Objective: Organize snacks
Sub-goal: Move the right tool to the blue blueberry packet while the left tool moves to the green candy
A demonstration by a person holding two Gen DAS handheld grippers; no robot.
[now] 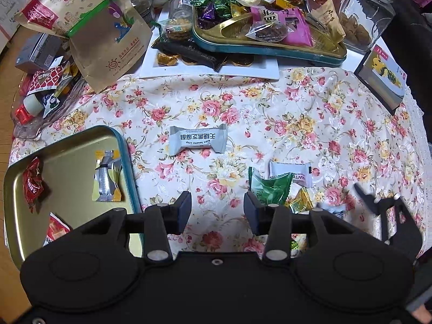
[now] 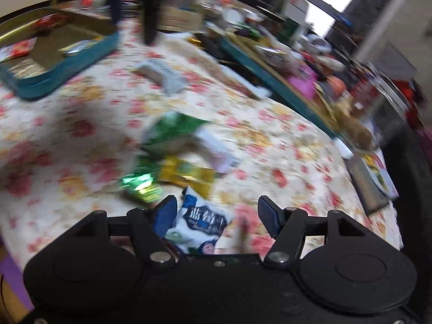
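Left gripper (image 1: pixel 217 205) hovered over floral tablecloth (image 1: pixel 270 113), jaws apart, nothing between them. Grey-white sesame crisp packet (image 1: pixel 198 142) lay ahead of fingers, apart from them. Teal-rimmed gold tray (image 1: pixel 127 145) just left of gripper, red candy (image 1: pixel 32 186) and silver-yellow wrapper (image 1: pixel 107 179) inside. Green packet (image 1: pixel 271 187) just right of right finger.

Right gripper (image 2: pixel 216 210) also had jaws apart. Blue-white snack packet (image 2: pixel 199 224) lay between fingers, near left one; contact unclear, view blurred. Gold wrapper (image 2: pixel 186 174) and green ones ahead.
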